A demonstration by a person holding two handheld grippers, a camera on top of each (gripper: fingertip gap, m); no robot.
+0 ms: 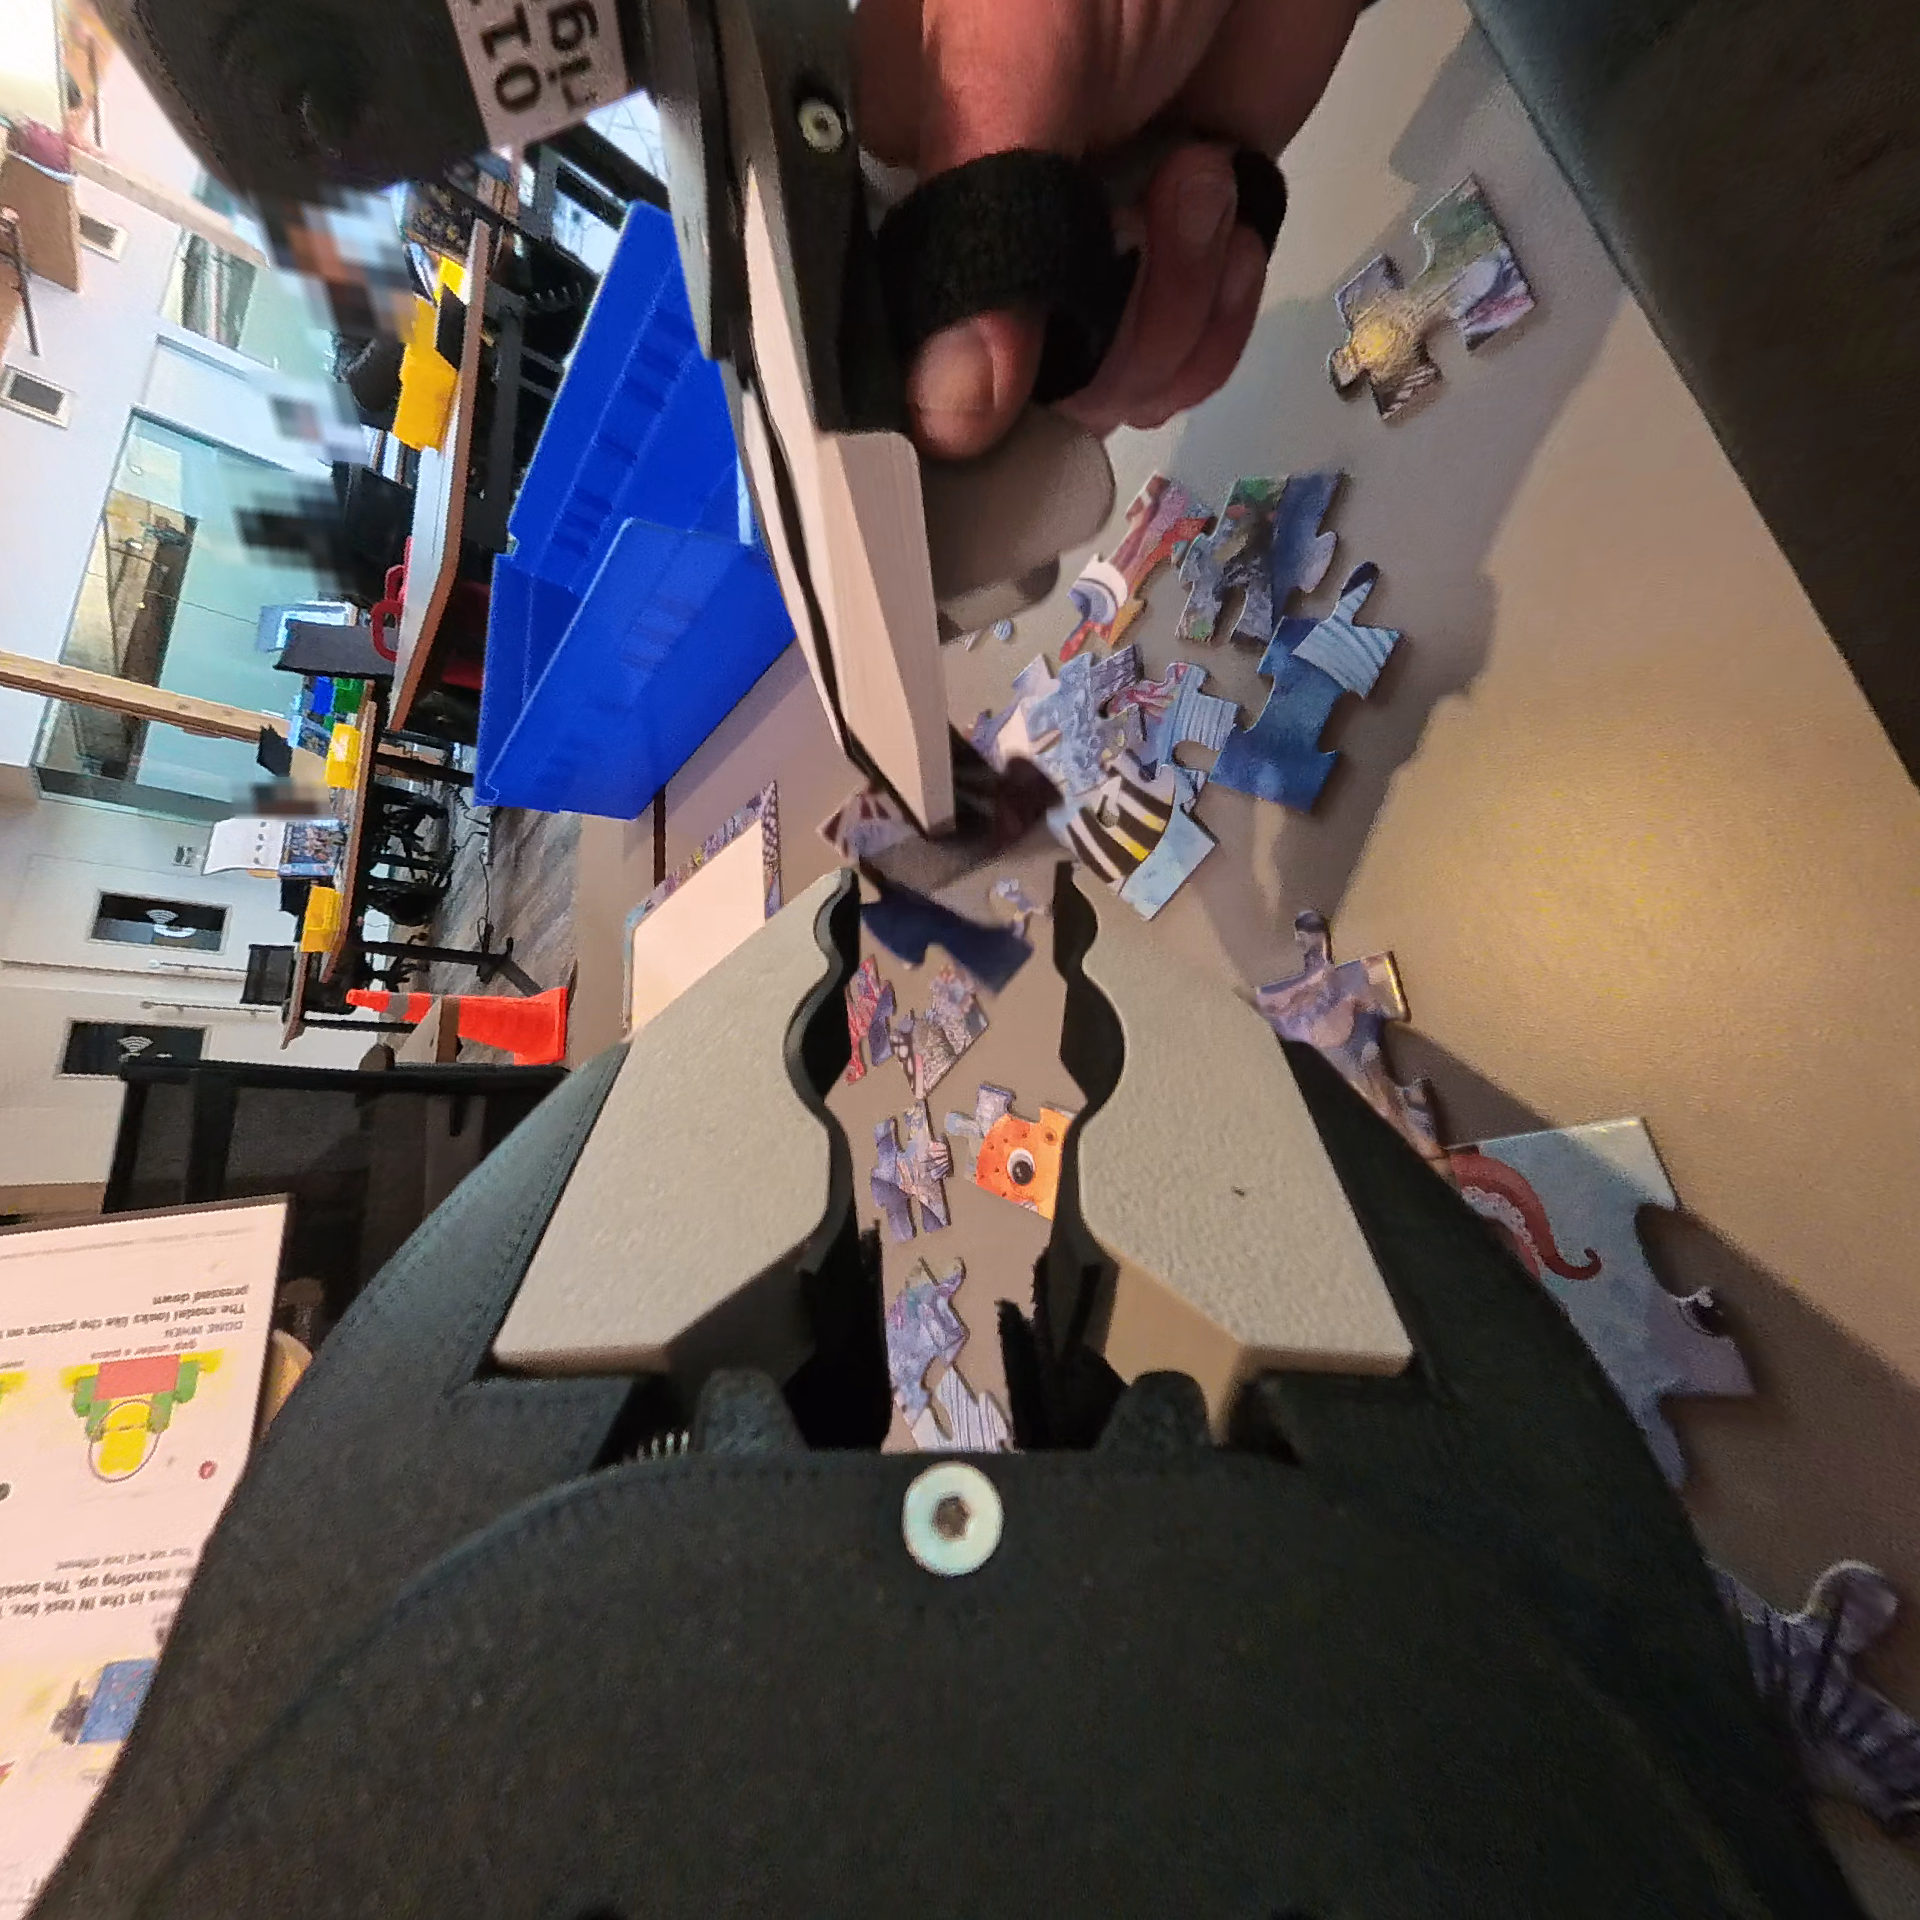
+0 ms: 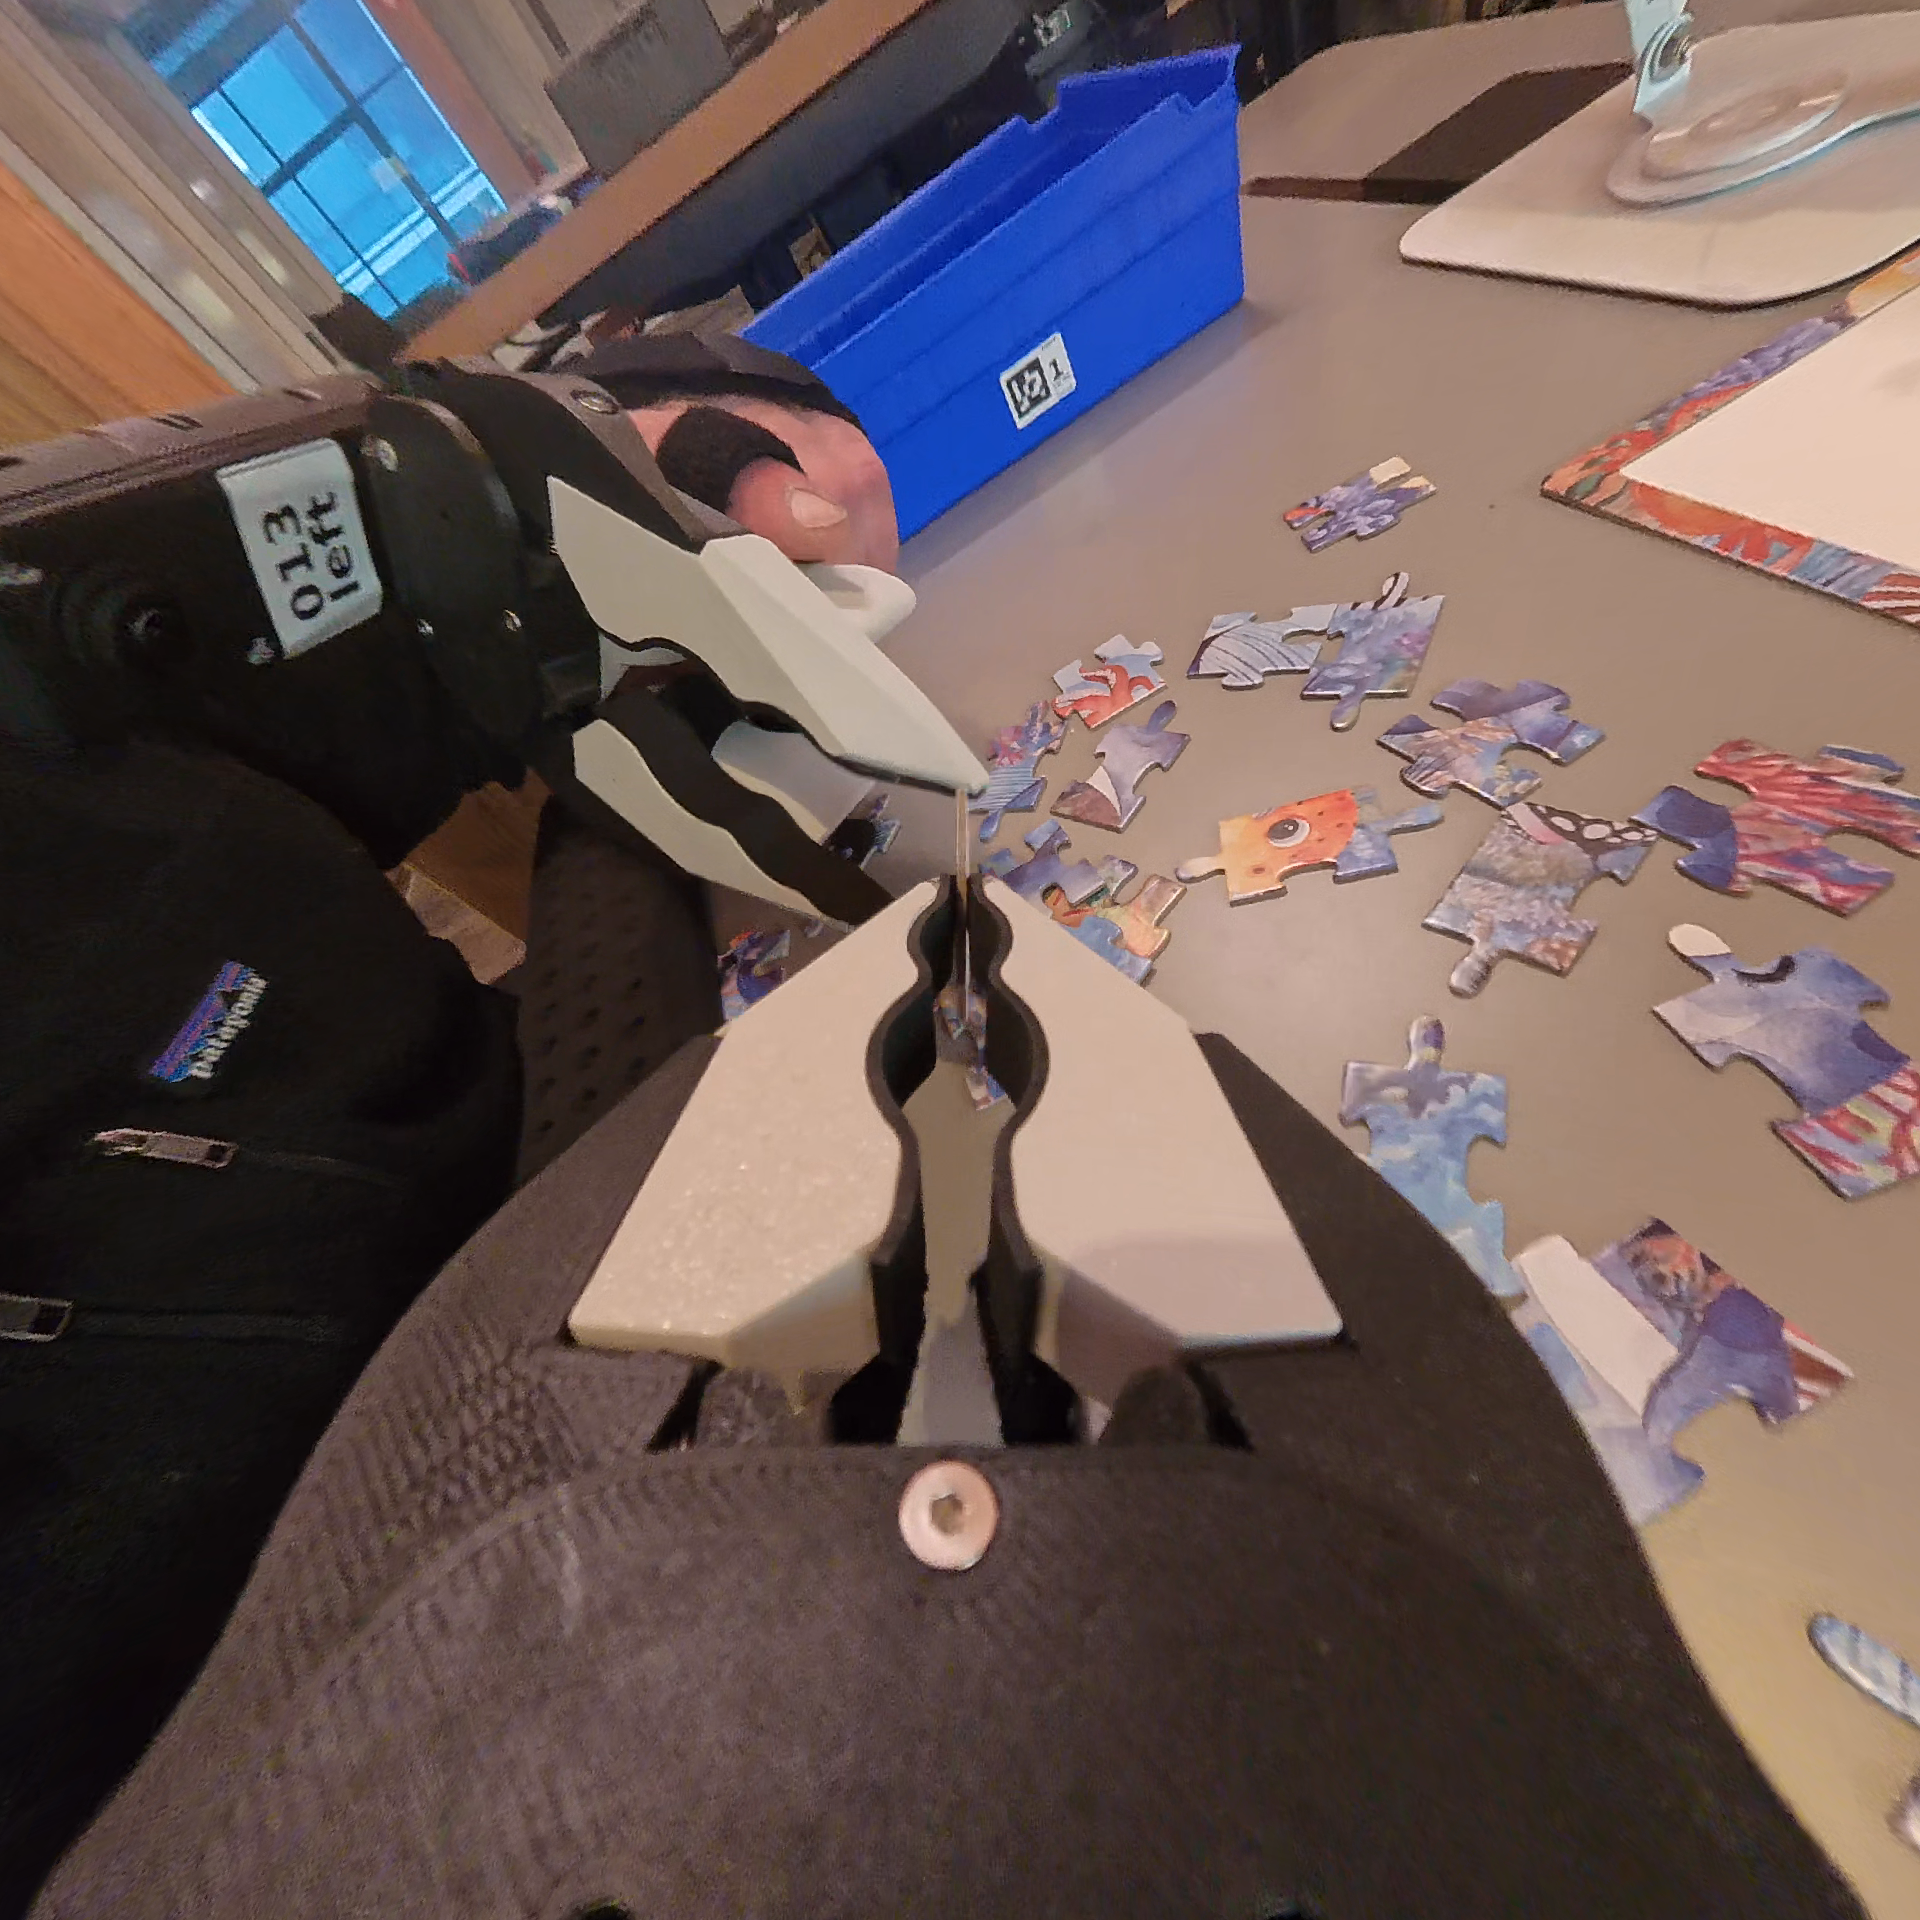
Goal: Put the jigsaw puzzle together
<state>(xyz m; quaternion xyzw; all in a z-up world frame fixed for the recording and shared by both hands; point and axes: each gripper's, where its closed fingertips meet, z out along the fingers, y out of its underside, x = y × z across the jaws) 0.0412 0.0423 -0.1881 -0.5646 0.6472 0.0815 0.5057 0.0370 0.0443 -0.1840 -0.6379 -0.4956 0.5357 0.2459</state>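
My right gripper (image 2: 961, 896) is shut on a dark blue puzzle piece (image 2: 964, 1023), held upright and seen edge-on. In the left wrist view the right gripper (image 1: 930, 816) comes down from above, with that piece (image 1: 935, 930) hanging blurred below its tips. My left gripper (image 1: 954, 888) is open, one finger on each side of the piece; in the right wrist view it (image 2: 914, 847) reaches in from the left, upper fingertip at the piece's top edge. Several loose pieces lie on the grey table (image 2: 1351, 364), among them an orange fish piece (image 2: 1299, 831) (image 1: 1023, 1153). The puzzle frame (image 2: 1714, 530) (image 1: 717, 904) lies beyond.
A blue bin (image 2: 1039, 291) (image 1: 623, 623) stands at the table's far side. A white base plate (image 2: 1662, 239) sits at the far right. A few joined pieces (image 1: 1195, 707) and a tentacle piece (image 1: 1579, 1247) lie to the right. An instruction sheet (image 1: 125, 1403) is at the left. My left and right fingertips are right by each other.
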